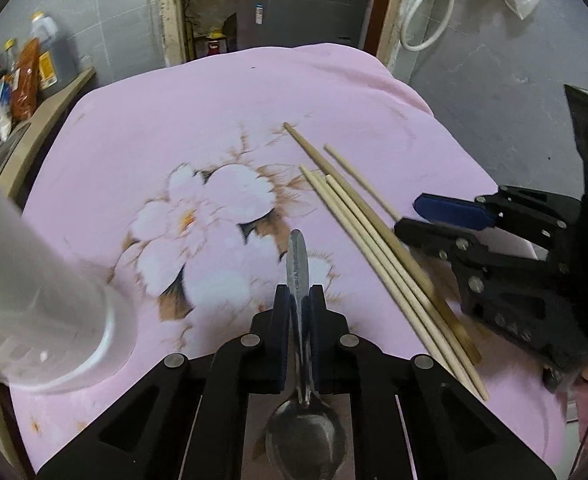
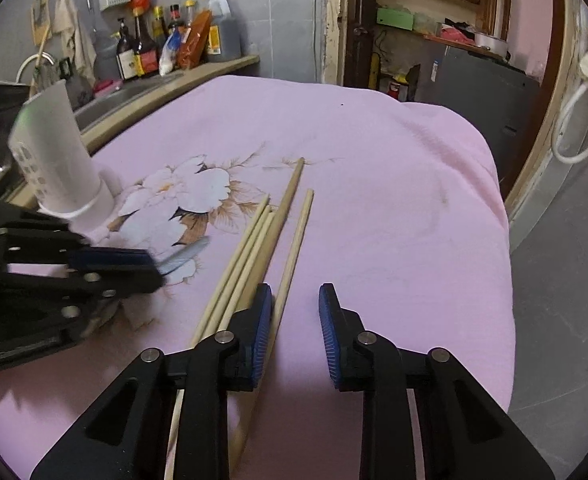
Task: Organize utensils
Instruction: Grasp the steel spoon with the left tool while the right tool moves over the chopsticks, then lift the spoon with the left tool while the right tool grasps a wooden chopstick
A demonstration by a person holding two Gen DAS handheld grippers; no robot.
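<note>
Our left gripper (image 1: 299,300) pinches the metal spoon (image 1: 300,360) at bottom middle. Our right gripper (image 2: 295,332) is apart over one chopstick (image 2: 294,244), not pinching. We think nothing is in the white holder (image 2: 54,152) at left yet.

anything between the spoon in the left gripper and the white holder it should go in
Nothing visible. The left gripper is shut on the spoon, and only bare pink cloth lies between it and the white holder. The chopsticks lie on the far side, away from the holder.
</note>
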